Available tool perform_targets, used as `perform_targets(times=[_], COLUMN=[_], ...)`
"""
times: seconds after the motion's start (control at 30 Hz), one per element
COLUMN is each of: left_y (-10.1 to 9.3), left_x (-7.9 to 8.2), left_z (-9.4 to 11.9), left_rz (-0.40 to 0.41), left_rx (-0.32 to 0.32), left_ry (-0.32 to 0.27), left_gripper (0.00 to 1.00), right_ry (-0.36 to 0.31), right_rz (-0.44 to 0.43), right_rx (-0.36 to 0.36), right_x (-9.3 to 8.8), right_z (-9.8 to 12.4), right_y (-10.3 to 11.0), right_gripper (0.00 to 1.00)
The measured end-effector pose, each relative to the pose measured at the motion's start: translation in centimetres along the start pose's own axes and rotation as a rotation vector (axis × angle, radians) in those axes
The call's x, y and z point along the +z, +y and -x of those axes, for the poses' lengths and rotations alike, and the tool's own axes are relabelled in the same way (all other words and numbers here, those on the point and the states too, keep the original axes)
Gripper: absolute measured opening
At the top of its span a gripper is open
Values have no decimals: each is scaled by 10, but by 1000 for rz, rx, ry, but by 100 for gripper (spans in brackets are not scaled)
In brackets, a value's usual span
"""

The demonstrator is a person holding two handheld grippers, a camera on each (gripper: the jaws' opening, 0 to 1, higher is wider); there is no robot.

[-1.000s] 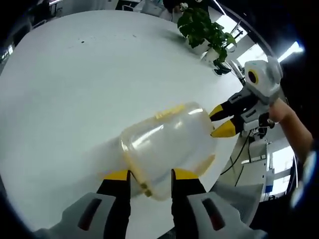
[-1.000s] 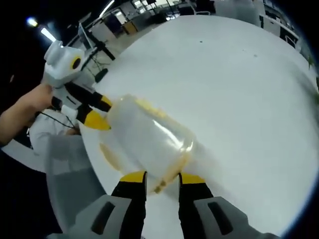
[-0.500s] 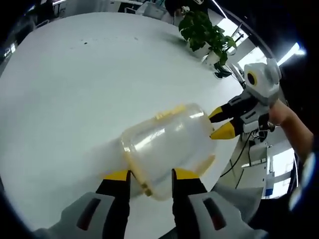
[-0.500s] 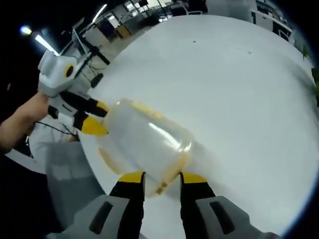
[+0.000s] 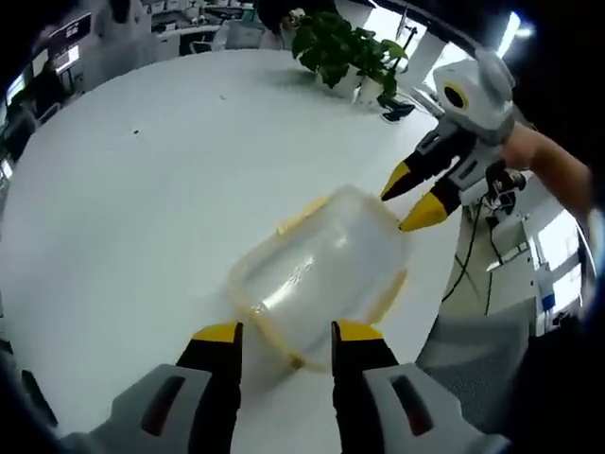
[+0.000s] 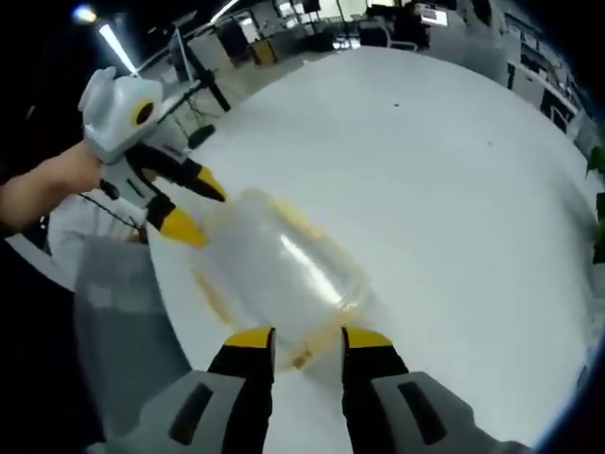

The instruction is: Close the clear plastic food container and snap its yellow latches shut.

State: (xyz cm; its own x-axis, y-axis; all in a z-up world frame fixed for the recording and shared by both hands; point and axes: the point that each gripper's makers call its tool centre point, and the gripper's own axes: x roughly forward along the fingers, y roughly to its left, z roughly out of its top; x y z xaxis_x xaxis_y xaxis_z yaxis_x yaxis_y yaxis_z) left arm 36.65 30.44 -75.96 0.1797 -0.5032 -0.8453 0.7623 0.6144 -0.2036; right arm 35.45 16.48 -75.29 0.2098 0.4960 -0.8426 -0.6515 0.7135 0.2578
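In the left gripper view, the left gripper is standing nearest, its two yellow-tipped jaws held apart with one end of the clear plastic food container lying between and just beyond the tips; it is not clear whether the tips are touching it. The container is lying on the white round table, near the table's edge, with its lid on and yellow latches showing along its sides. At the far end of the container the right gripper is coming in from the right, held by a person's hand; its jaws are spread apart and the tips are sitting just beside the container's far corner. Farther away, a potted green plant is standing on the far side of the table. In the right gripper view, the right gripper is also showing its jaws apart at the near end of the container, and the left gripper is pointing at the far end with open jaws.
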Motion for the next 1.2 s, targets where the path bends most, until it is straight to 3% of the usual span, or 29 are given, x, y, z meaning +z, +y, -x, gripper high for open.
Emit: perform_targets(times=[0.03, 0.23, 0.4, 0.63, 1.2], left_y=[-3, -5, -12, -25, -43], left_x=[4, 12, 19, 28, 33], left_z=[1, 4, 3, 0, -13], left_rz=[-48, -143, -247, -293, -384], left_rx=[-11, 2, -20, -60, -112], left_ry=[-16, -35, -45, -58, -49], left_gripper=[36, 36, 35, 35, 32], right_ry=[-12, -19, -23, -20, -4], right_rz=[22, 117, 148, 189, 287], right_rx=[2, 16, 26, 39, 77], right_x=[4, 11, 17, 23, 30], right_z=[1, 2, 1, -2, -19], right_y=[1, 6, 8, 13, 31], right_gripper=[26, 27, 27, 28, 28])
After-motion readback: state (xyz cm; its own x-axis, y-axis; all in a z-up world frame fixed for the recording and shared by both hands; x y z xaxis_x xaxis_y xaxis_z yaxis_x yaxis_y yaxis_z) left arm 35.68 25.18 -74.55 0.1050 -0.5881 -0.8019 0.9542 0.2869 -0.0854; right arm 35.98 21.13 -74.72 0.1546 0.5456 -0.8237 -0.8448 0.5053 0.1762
